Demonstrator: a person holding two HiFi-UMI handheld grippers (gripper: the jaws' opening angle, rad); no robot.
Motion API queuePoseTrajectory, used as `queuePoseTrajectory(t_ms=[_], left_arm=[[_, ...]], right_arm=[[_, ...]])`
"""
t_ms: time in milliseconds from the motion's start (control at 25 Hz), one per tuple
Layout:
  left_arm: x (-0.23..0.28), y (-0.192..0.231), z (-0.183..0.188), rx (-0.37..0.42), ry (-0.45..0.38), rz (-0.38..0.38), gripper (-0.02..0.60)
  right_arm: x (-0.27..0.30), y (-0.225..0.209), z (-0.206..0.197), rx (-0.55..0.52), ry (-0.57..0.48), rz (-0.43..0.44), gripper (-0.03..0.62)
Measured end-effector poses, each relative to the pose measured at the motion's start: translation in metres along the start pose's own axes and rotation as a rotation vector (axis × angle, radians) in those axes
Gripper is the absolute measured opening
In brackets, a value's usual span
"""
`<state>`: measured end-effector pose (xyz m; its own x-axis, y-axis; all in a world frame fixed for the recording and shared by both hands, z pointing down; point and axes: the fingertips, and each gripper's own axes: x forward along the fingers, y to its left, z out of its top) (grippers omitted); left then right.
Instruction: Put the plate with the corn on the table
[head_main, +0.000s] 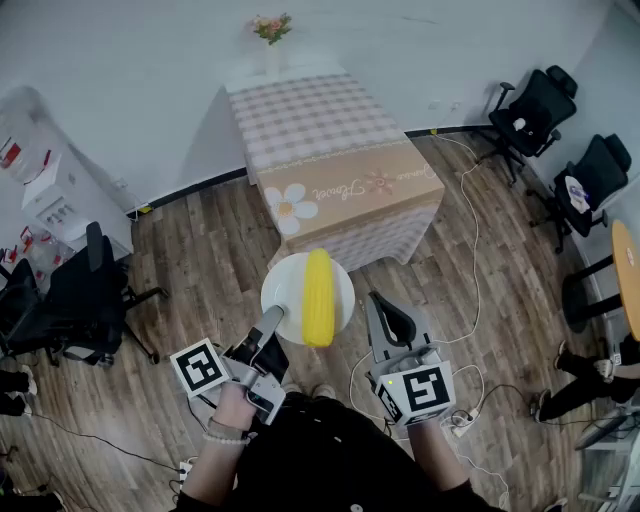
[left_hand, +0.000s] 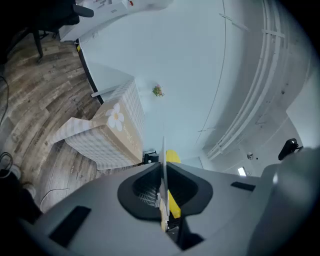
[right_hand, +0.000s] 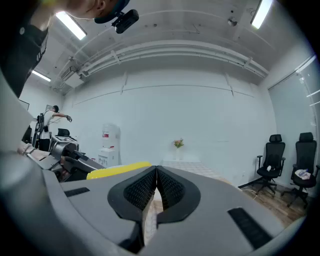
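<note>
The left gripper (head_main: 272, 320) is pinching the near rim of the round white plate (head_main: 285, 288), holding it level so the yellow corn cob (head_main: 319, 297) is lying steady. The plate is hovering over the floor, short of the near edge of the checked-cloth table (head_main: 330, 150). The right gripper (head_main: 378, 300) is idling beside it, jaws pressed together on nothing.

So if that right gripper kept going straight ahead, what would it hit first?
Probably the cloth-covered table. The right gripper, shut and empty, points at it, though depth is hard to judge.

Flowers (head_main: 271, 27) by far wall; 2 blk office chairs (head_main: 535, 108) rt; water dispenser (right_hand: 109, 144) lt.
</note>
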<state>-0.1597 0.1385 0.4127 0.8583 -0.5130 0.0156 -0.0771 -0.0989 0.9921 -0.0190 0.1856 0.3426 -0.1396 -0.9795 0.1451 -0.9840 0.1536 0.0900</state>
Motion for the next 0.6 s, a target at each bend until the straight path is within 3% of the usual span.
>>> queuePoseTrajectory(t_ms=[440, 600], left_arm=[[0.000, 0.001, 0.003, 0.009, 0.006, -0.010, 0.028], [0.003, 0.001, 0.001, 0.009, 0.009, -0.007, 0.028]], right_arm=[[-0.002, 0.001, -0.003, -0.001, 0.013, -0.016, 0.041], [-0.003, -0.003, -0.010, 0.103, 0.028, -0.021, 0.041]])
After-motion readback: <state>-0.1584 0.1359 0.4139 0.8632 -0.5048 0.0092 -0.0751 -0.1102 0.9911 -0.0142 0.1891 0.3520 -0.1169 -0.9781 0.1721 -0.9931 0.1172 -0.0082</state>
